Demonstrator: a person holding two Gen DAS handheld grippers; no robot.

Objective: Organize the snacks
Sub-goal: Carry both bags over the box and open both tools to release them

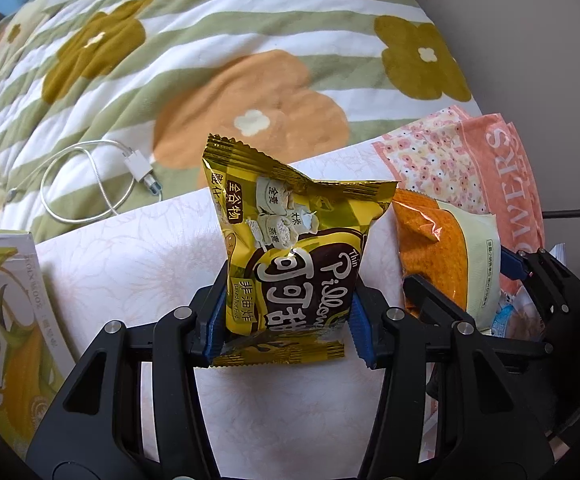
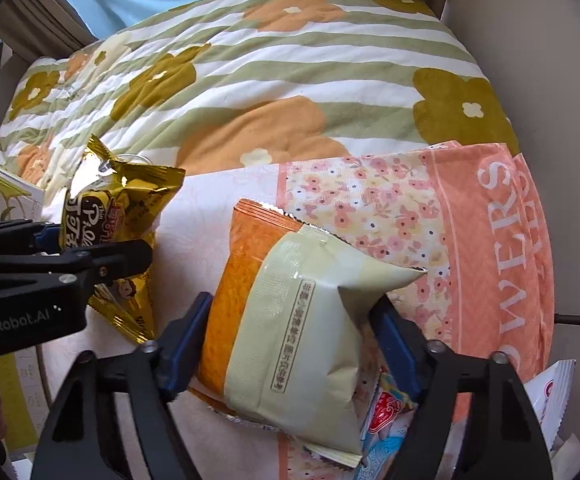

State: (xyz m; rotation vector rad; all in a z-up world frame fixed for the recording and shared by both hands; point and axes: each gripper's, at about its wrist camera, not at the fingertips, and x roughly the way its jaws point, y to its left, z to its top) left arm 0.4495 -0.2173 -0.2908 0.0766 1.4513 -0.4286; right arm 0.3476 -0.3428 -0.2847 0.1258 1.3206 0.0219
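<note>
Gold snack packet (image 1: 290,256) clamped in left gripper (image 1: 286,320) fingers | right gripper (image 2: 290,336) fingers straddle orange-and-cream packet (image 2: 290,320), contact unclear

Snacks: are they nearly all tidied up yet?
Nothing looks put away yet. The left gripper has clamped the gold snack bag; the right gripper has its jaws around the orange-and-cream bag. More small packets lie loose beneath it.
</note>
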